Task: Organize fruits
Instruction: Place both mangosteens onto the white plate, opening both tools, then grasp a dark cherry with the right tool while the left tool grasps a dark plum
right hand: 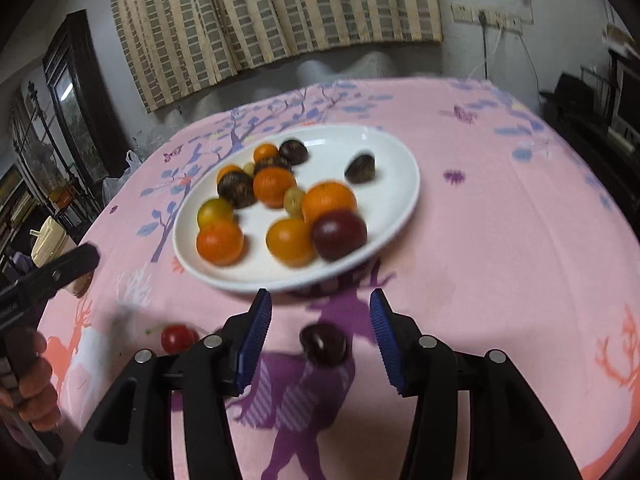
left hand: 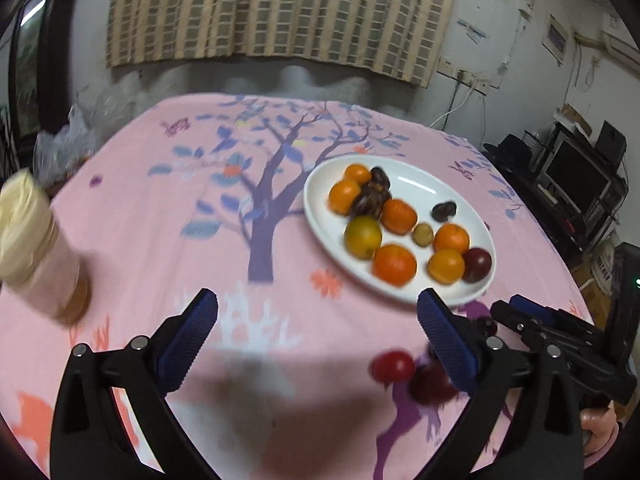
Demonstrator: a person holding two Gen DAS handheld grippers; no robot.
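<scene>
Right gripper (right hand: 320,322), jaws parted and gripping nothing, is straddling the small dark round plum (right hand: 323,345) lying between its pads on the pink cloth, just short of the white oval plate (right hand: 394,204).

Dim indoor light, motion blur throughout, fisheye-bent dark corners; source possibly overhead.

A white oval plate (left hand: 404,184) is seen on a pink printed tablecloth (left hand: 168,216), loaded with orange, yellow-green and dark fruits. The left gripper (left hand: 318,320) is held with its blue-padded jaws spread wide and nothing between them. A red cherry tomato (left hand: 392,366) and a dark plum (left hand: 430,386) lie beside its right-hand finger. The right gripper (left hand: 516,312) is seen at the right edge, and a blurred jar (left hand: 36,248) at the left.
</scene>
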